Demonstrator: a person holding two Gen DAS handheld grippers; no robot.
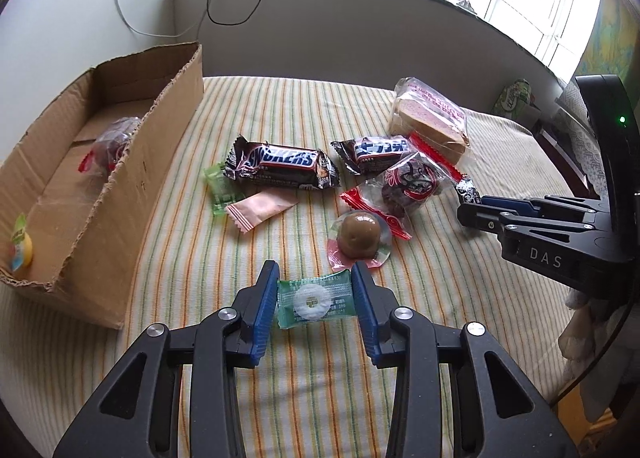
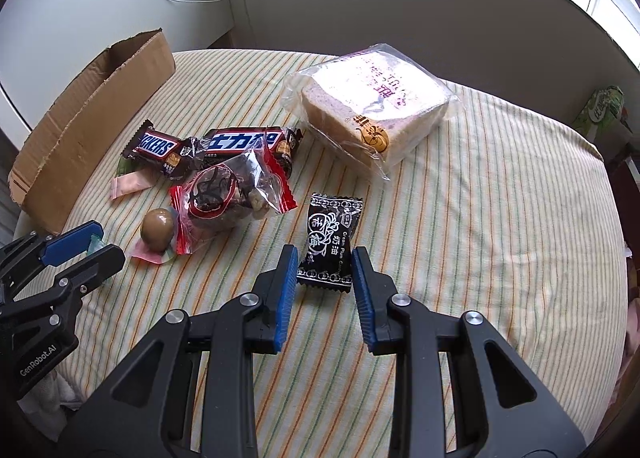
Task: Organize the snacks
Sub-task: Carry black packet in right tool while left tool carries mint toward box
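Fingers, left gripper (image 1: 315, 300): closed against both ends of the green mint candy (image 1: 313, 300), just above the striped bench (image 1: 280, 378).
Fingers, right gripper (image 2: 325, 272): spread, flanking the black plum candy (image 2: 330, 244) lying flat; contact not discernible.
Cardboard box (image 1: 132, 186): left edge, holding two wrapped snacks.
Remaining snacks: chocolate bars (image 1: 280, 164), bread (image 2: 372, 110), mid-bench.
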